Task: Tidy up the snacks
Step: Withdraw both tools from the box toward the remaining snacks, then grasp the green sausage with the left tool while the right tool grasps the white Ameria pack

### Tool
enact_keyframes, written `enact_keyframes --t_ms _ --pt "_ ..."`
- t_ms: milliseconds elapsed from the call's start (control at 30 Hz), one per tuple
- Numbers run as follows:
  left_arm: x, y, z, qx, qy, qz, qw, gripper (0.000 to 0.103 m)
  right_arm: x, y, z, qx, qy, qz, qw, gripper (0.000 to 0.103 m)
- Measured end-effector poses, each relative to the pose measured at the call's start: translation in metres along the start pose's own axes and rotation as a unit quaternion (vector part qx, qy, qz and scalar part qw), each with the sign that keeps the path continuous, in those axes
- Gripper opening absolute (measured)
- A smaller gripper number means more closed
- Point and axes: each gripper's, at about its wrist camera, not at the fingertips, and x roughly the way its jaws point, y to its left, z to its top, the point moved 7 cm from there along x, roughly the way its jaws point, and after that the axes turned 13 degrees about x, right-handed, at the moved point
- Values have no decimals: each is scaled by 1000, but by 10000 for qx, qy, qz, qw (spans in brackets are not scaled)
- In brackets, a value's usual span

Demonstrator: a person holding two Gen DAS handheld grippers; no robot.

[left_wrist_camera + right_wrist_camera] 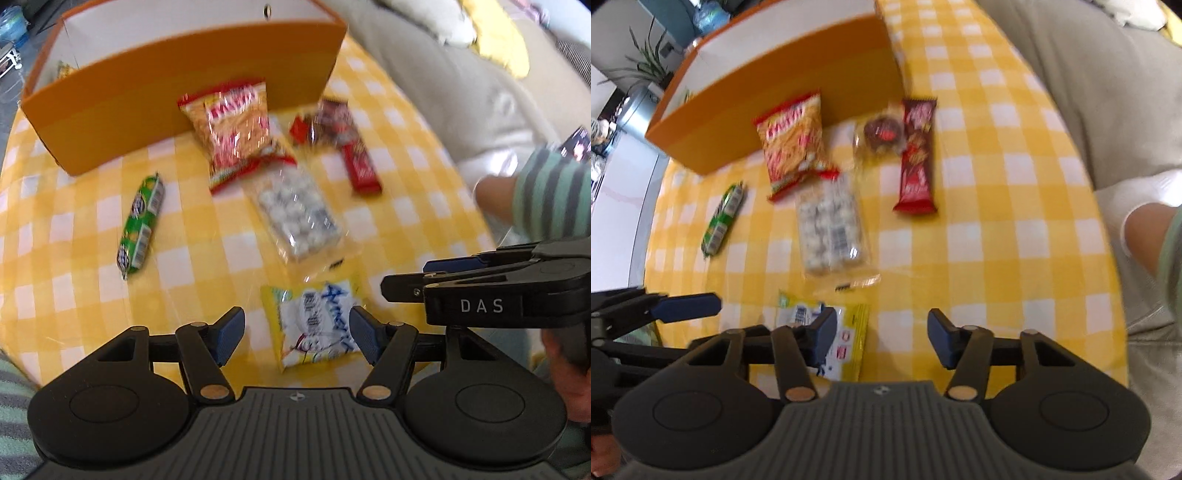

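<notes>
Several snacks lie on the yellow checked tablecloth (92, 229) in front of an orange box (177, 92). My left gripper (297, 334) is open, above a yellow and white packet (314, 321) that lies between its fingers. A clear bag of white balls (295, 214), a red and yellow chip bag (236, 125), a green roll (142, 225), a red bar (360, 162) and a dark round snack (328, 120) lie beyond. My right gripper (882, 338) is open and empty, over the cloth (997, 221) beside the yellow packet (849, 332).
The orange box (783, 99) stands open at the back, with a small yellow packet inside (64, 70). A grey sofa with cushions (443, 74) runs along the table's right side. The right gripper also shows side-on in the left wrist view (406, 280).
</notes>
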Motion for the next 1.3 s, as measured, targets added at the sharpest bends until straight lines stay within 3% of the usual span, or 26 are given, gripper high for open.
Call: enact_keyframes --t_ms 133,300,400,600,700,833,1067,1300 --pt "11 -1 -9 43 352 -92 9993 66 14 2 -9 -171 316 -175 9992 41" --pt "19 -6 -18 263 690 -204 9971 65 25 6 -18 -505 614 -353 9962 37" --pt "25 -13 -21 430 825 -280 9953 67 26 7 -16 -507 609 -322 9963 37" --pt "42 -23 -25 842 1144 -86 9898 68 28 3 -13 -441 605 -360 9965 37" --pt "46 -25 -22 848 1084 -68 9905 67 29 5 -12 -478 598 -375 9964 37" --pt "47 -23 -15 880 859 174 9923 54 31 5 -10 -461 577 -394 9965 37" --pt "42 -5 -8 360 605 -9 9975 51 34 7 -6 -432 577 -277 9970 36" --pt "26 1 2 284 207 -79 9994 40 35 13 1 -402 418 -168 9982 27"
